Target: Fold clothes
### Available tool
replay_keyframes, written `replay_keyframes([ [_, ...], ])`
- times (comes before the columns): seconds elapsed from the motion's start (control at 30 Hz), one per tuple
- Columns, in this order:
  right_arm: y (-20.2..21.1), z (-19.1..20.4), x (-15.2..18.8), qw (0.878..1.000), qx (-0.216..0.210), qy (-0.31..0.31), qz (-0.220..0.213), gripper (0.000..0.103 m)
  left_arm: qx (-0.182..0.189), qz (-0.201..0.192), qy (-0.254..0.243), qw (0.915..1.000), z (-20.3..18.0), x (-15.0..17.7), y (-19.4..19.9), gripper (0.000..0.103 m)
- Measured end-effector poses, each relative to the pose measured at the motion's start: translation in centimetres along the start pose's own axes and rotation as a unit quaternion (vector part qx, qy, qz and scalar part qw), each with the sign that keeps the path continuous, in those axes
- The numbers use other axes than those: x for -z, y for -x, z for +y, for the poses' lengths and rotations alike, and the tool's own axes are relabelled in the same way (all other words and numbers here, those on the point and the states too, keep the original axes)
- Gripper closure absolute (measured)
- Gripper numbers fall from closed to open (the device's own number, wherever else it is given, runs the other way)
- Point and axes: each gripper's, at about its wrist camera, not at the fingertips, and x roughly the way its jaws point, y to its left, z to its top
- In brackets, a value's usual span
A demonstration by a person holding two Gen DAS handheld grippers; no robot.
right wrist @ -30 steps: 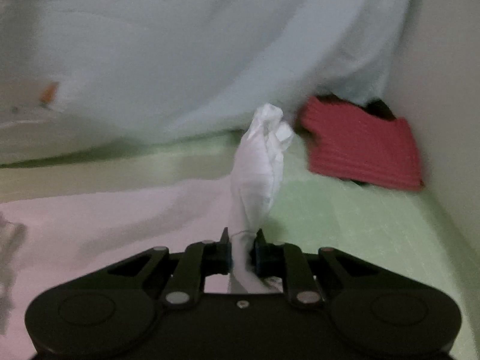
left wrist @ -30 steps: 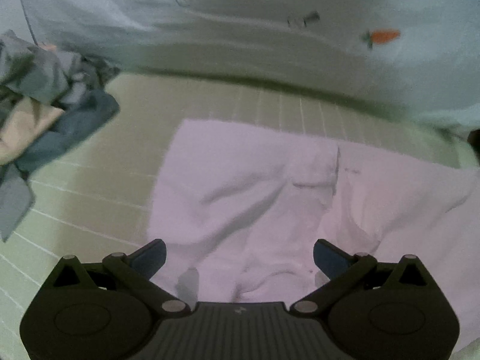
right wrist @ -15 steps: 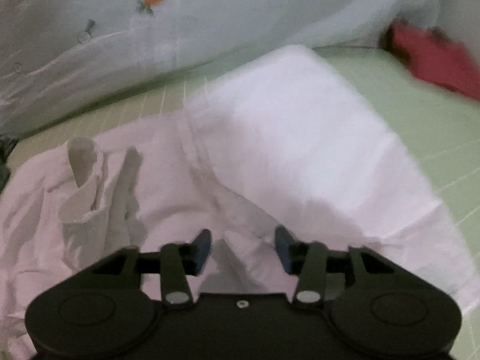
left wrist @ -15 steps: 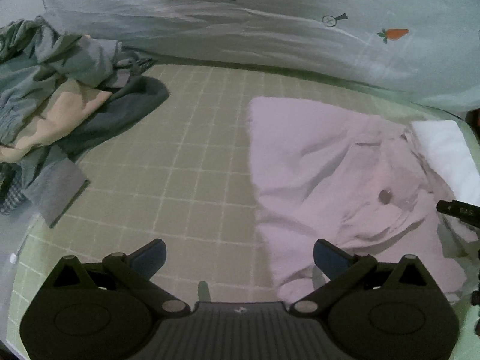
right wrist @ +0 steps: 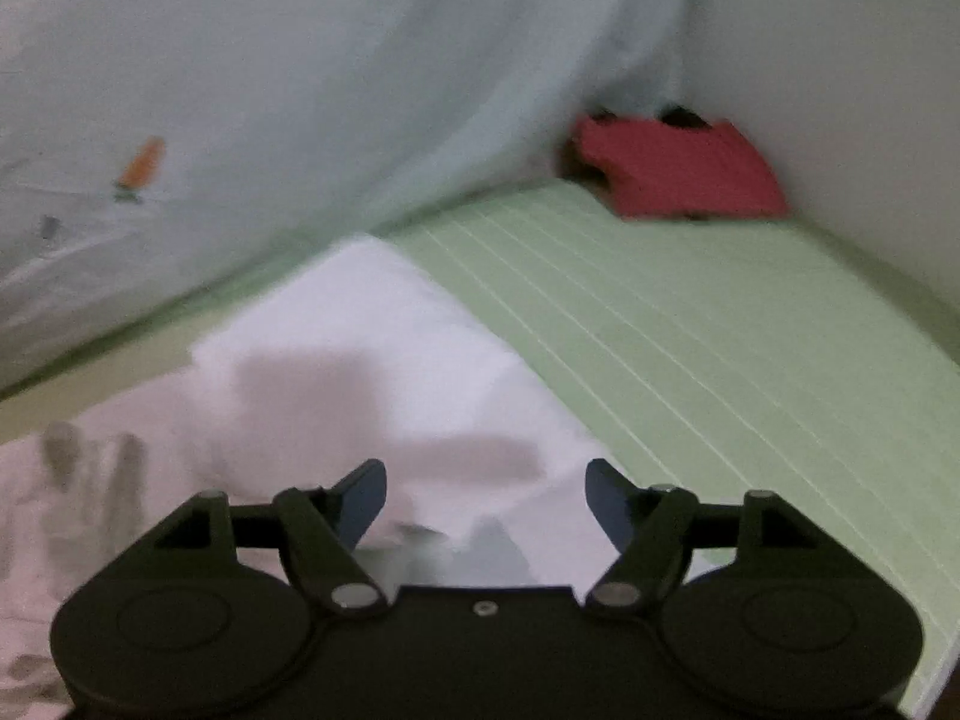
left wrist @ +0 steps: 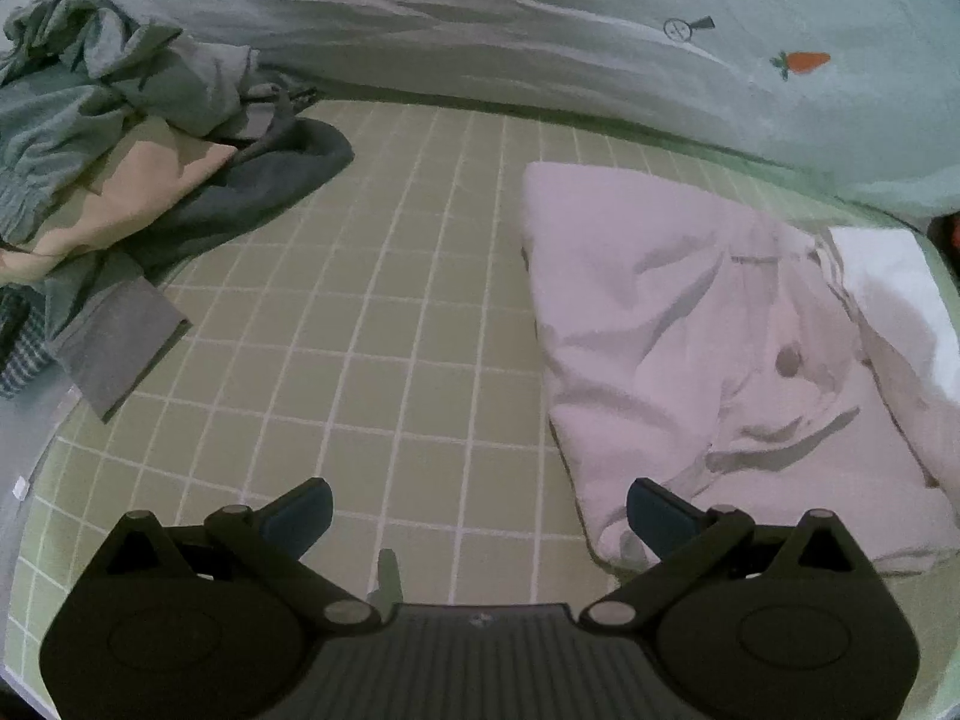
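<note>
The pale pink garment [left wrist: 708, 354] lies partly folded on the green checked mat [left wrist: 384, 324], towards the mat's right side and close under the light blanket with the carrot print [left wrist: 600, 48] that runs along the far edge. It looks soft and light, limp cloth that will sag and crease wherever it isn't supported, with no slip to worry about, so the places to take it are the hems and corners; the near left corner of the bundle, right by the left gripper [left wrist: 477, 510], looks like the handiest bite, pinching through all the layers so they travel together. That left gripper tilts steeply down over bare mat with its jaws wide apart and nothing between them, the right fingertip just at the cloth's near edge. The right gripper [right wrist: 486, 495] slopes down over the white folded panel [right wrist: 384, 360]; its jaws have just been opening and stand apart with cloth beneath them but nothing pinched. The view is blurred. A heap of unfolded clothes [left wrist: 120, 168] waits at the far left corner, and a red knit piece [right wrist: 678, 171] sits in the far right corner by the wall.
</note>
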Motion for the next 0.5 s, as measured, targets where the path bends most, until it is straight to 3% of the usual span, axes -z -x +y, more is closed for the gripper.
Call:
replay_keyframes([
  [0.17, -1.2, -0.3, 2.7, 0.999, 0.006, -0.005, 0.043, 0.034, -0.006, -0.001, -0.016, 0.9998, 0.1, 0.3, 0.3, 0.0],
  [0.5, 3.2, 7.5, 6.8, 0.991, -0.082, 0.1, 0.046, 0.03, -0.005, 0.012, -0.032, 0.9994, 0.6, 1.2, 0.1, 0.0],
])
